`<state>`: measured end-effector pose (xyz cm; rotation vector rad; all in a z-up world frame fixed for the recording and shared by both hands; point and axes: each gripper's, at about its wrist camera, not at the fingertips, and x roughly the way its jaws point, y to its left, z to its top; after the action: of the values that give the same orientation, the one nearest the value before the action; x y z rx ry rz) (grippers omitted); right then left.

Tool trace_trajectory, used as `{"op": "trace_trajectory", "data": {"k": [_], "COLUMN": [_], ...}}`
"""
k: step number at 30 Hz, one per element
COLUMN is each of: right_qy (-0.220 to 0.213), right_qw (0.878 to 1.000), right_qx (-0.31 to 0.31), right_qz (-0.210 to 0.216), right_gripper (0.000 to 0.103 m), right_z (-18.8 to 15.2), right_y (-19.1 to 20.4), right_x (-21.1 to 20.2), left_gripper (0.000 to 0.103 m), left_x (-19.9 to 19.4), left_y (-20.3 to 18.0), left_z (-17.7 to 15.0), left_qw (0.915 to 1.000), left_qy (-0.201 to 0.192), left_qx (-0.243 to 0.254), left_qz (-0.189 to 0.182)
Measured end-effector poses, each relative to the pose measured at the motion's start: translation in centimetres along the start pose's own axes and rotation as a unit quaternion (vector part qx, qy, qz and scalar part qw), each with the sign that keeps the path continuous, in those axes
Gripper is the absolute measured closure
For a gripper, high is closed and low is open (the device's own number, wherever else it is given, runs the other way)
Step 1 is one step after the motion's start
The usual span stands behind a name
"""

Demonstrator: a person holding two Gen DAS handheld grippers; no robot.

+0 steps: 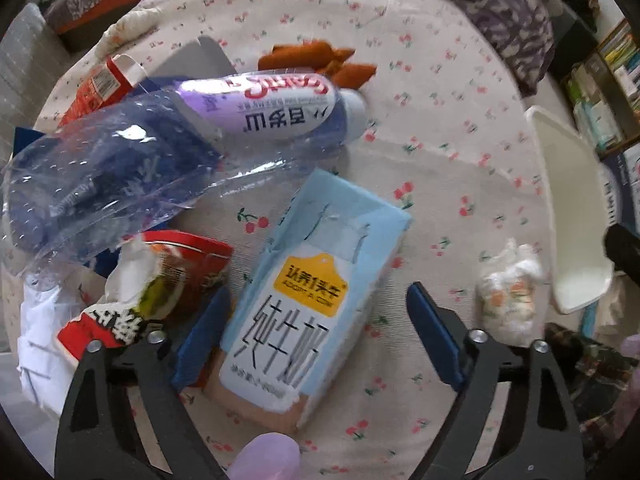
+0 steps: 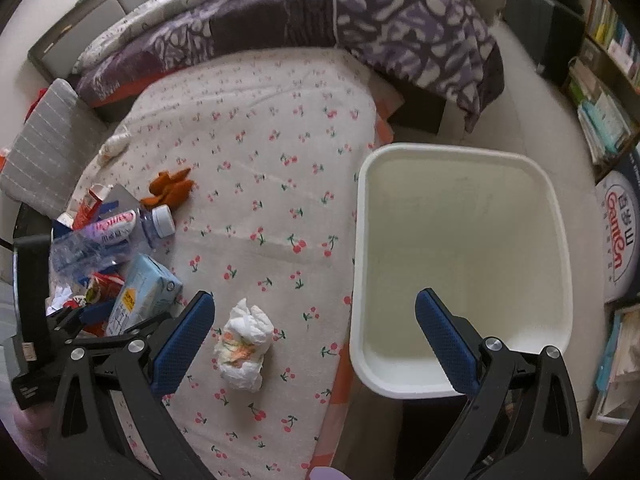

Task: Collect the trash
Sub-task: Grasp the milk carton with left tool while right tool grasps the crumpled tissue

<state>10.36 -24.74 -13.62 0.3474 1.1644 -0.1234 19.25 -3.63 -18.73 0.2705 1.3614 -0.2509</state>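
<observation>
A light blue milk carton (image 1: pixel 304 304) lies on the cherry-print bed sheet (image 1: pixel 420 128) between the spread fingers of my open left gripper (image 1: pixel 316 328). The carton also shows in the right wrist view (image 2: pixel 140 296). Left of it lie a red snack wrapper (image 1: pixel 160 280), a crushed clear plastic bottle (image 1: pixel 120 176) and a purple-labelled bottle (image 1: pixel 280 108). A crumpled white tissue (image 2: pixel 244 344) lies near the sheet's right edge. My right gripper (image 2: pixel 316 340) is open and empty, above the tissue and the white bin (image 2: pixel 460 392).
The white bin stands off the bed's right side. A red box (image 1: pixel 100 88) and orange peel pieces (image 1: pixel 332 64) lie at the far left. A purple blanket (image 2: pixel 320 28) is heaped at the back. Bookshelves (image 2: pixel 608 92) stand at the right.
</observation>
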Motion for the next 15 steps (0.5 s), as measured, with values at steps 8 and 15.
{"op": "trace_trajectory", "data": {"k": [8, 15], "right_qy": [0.024, 0.045], "right_qw": [0.999, 0.998], "right_qx": [-0.027, -0.054], "right_qz": [-0.002, 0.002], "right_gripper": [0.006, 0.006], "right_z": [-0.8, -2.0], "right_y": [1.3, 3.6], "right_x": [1.1, 2.5], "left_gripper": [0.041, 0.042], "left_x": [-1.7, -6.5], "left_y": [1.2, 2.9], "left_z": [-0.7, -2.0], "left_qw": [0.9996, 0.9949], "left_qy": [-0.027, -0.1], "left_qx": [0.007, -0.007], "left_qz": [0.003, -0.012]}}
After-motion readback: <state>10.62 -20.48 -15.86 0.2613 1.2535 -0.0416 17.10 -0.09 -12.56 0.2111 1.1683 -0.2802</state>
